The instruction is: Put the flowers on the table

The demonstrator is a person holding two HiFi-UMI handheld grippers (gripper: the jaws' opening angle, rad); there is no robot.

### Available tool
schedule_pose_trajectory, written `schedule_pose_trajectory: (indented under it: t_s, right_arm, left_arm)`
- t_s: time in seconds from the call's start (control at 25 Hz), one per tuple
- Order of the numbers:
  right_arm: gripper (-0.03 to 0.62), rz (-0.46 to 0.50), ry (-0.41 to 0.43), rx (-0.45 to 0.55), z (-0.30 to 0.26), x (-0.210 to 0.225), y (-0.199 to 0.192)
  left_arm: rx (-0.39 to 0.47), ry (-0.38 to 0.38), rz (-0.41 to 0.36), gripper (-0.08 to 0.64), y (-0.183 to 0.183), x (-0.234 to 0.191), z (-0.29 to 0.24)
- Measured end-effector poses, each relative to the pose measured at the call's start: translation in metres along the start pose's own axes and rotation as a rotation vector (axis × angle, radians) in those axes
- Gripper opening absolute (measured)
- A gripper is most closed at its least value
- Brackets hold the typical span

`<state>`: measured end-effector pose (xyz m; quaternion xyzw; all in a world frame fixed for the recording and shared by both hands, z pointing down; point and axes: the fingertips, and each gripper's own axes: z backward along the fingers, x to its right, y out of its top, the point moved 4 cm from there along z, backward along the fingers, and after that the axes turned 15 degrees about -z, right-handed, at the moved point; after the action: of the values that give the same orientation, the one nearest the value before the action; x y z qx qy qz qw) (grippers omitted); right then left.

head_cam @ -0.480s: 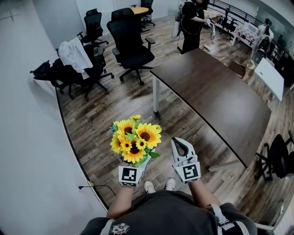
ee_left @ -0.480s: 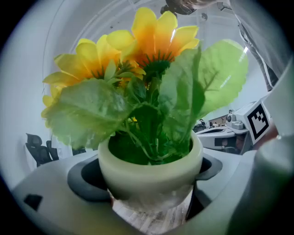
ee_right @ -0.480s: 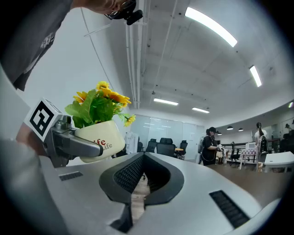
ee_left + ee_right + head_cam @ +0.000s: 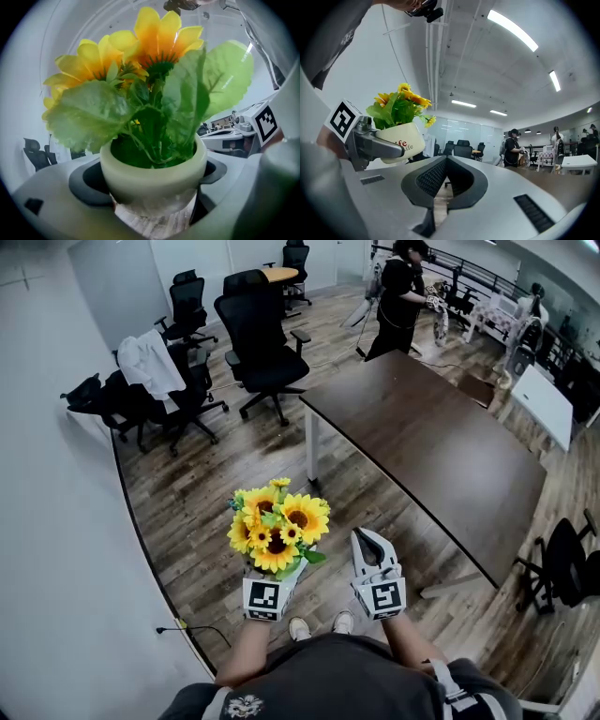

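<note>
A bunch of yellow sunflowers (image 4: 277,524) with green leaves stands upright in a pale pot (image 4: 154,180). My left gripper (image 4: 277,564) is shut on the pot, one jaw on each side, and holds it level in front of the person's body. The right gripper view shows the pot (image 4: 400,141) from the side, off to the left. My right gripper (image 4: 367,540) hovers beside it on the right, shut with nothing between its jaws. The long dark brown table (image 4: 422,442) stands ahead and to the right, its top bare.
Black office chairs (image 4: 261,348) crowd the floor beyond the table's near corner, one draped with a white coat (image 4: 150,357). A person (image 4: 398,296) stands at the table's far end. A white wall runs along the left. Another chair (image 4: 567,563) sits at right.
Both grippers keep their places and the pot stays held. The room has shifted slightly in the head view, and the person at the far end has moved a little to the right.
</note>
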<state>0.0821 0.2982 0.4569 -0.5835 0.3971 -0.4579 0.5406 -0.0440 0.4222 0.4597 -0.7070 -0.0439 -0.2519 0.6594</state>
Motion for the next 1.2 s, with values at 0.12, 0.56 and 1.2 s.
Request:
schedule_pose_trajectory:
  t_s: [0.12, 0.56, 1.2]
  right_arm:
    - [0.023, -0.004, -0.012, -0.001, 0.006, 0.011, 0.001]
    - [0.025, -0.043, 0.007, 0.083, 0.004, 0.026, 0.006]
    - [0.025, -0.064, -0.079, 0.073, 0.053, 0.150, 0.018]
  left_arm:
    - [0.002, -0.004, -0.005, 0.537, 0.007, 0.008, -0.005]
    - [0.011, -0.018, -0.026, 0.537, 0.006, 0.015, -0.020]
    - [0.016, -0.065, 0.009, 0.537, 0.043, 0.089, -0.110]
